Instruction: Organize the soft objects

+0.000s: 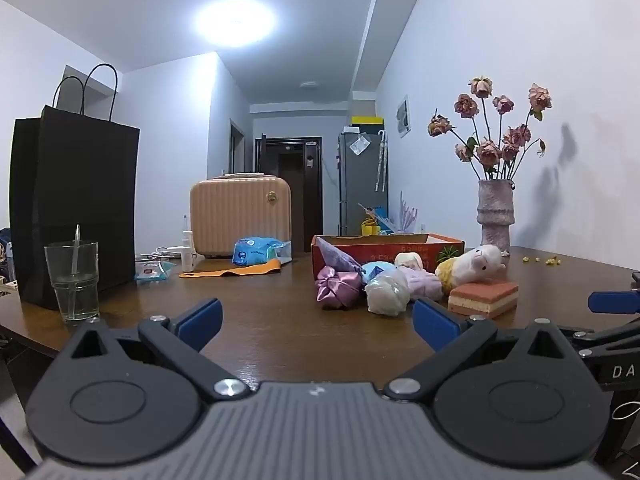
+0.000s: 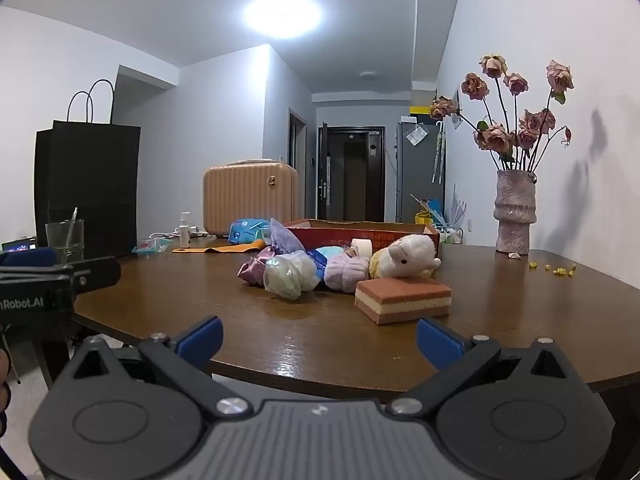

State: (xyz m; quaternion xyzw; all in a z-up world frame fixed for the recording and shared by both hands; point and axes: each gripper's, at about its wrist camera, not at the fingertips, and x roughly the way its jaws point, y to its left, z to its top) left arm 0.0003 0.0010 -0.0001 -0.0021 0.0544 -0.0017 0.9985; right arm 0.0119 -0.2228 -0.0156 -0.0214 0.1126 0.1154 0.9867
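Observation:
A heap of soft things lies on the brown table (image 1: 260, 320) in front of an orange cardboard box (image 1: 400, 254): a pink satin bundle (image 1: 338, 286), a pale bagged puff (image 1: 386, 292), a lilac plush (image 1: 424, 282), a white and yellow plush animal (image 1: 476, 266) and a layered sponge block (image 1: 482, 298). My left gripper (image 1: 316, 322) hangs open over the table, short of the heap, with nothing between its fingers. From the right wrist view the same block (image 2: 402, 300), plush animal (image 2: 404, 260) and puff (image 2: 288, 274) lie ahead of my open, empty right gripper (image 2: 320, 340) at the table's near edge.
A vase of dried roses (image 1: 496, 216) stands at the back right by the wall. A glass with a stick (image 1: 74, 280) and a tall black paper bag (image 1: 76, 208) stand at the left. A beige case (image 1: 240, 216), a blue packet (image 1: 256, 252) and a spray bottle (image 1: 187, 252) sit further back.

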